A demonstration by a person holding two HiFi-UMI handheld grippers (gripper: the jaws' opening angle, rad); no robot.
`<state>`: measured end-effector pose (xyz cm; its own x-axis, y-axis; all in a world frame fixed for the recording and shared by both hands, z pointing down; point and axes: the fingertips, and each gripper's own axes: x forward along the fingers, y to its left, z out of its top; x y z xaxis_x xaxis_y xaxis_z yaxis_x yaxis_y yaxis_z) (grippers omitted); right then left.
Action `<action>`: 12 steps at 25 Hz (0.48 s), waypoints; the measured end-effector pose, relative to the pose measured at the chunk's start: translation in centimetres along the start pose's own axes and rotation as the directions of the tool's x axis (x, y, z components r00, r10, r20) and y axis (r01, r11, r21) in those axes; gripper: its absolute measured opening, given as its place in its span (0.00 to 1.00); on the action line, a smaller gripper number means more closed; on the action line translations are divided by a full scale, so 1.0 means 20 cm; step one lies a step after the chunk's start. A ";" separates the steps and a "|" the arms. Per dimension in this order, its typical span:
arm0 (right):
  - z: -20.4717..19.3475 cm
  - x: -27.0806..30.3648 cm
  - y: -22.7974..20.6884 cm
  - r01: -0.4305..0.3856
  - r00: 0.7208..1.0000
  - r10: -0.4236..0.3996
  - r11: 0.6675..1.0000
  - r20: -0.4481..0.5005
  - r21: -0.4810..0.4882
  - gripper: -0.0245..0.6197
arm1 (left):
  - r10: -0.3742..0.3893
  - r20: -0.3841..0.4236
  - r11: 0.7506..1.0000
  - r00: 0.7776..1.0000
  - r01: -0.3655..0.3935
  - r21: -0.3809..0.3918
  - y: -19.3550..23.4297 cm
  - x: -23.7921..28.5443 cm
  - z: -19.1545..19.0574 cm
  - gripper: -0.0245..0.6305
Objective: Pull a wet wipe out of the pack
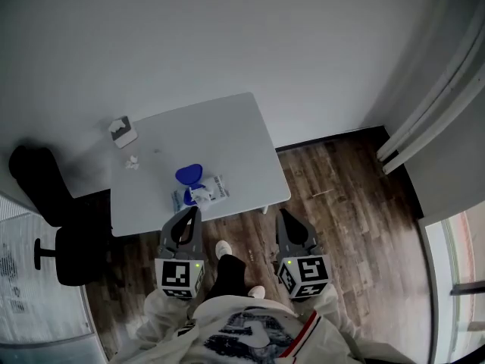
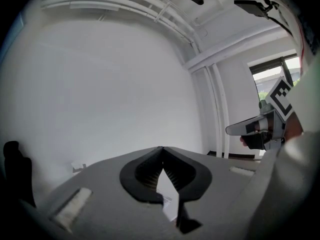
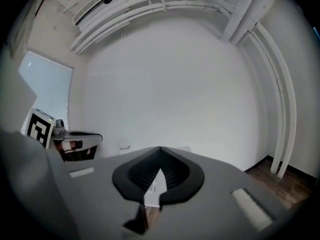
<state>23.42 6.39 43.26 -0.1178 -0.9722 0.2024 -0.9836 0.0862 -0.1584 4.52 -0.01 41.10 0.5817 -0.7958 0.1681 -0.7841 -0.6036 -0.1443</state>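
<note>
left gripper (image 1: 192, 212): jaws pressed together, empty, just before the table's near edge
right gripper (image 1: 281, 215): jaws closed tip to tip, empty, above the wood floor (image 1: 341, 203)
wipe pack (image 1: 204, 193): on the white table (image 1: 220, 131), near its front edge, blue lid raised

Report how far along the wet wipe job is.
Done: the pack lies on the table with its blue lid open, and a white tuft, probably a wipe, shows at the opening.
In hand: nothing. The left gripper and the right gripper are both shut and empty at the table's near edge.
Left: grip the wipe and pull it out.
</note>
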 end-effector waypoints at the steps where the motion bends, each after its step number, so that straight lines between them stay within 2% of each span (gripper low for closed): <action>1: 0.01 0.04 0.01 -0.005 1.000 0.005 1.000 -0.001 -0.005 0.05 | 0.011 0.003 1.000 1.000 -0.011 0.000 0.04 0.02 0.00 0.04; 7: 0.08 0.31 0.06 -0.039 0.999 0.039 0.999 -0.015 -0.038 0.05 | 0.070 0.014 0.998 0.997 -0.069 -0.010 0.27 0.13 0.00 0.04; 12: 0.14 0.59 0.11 -0.057 0.998 0.057 0.998 -0.023 -0.037 0.05 | 0.087 -0.006 0.996 0.996 -0.088 -0.021 0.48 0.25 -0.03 0.05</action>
<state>20.23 -5.42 42.67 -0.1764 -0.9605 0.2154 -0.9796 0.1498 -0.1343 -0.16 -9.68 41.10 0.5097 -0.8453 0.1602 -0.8364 -0.5305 -0.1379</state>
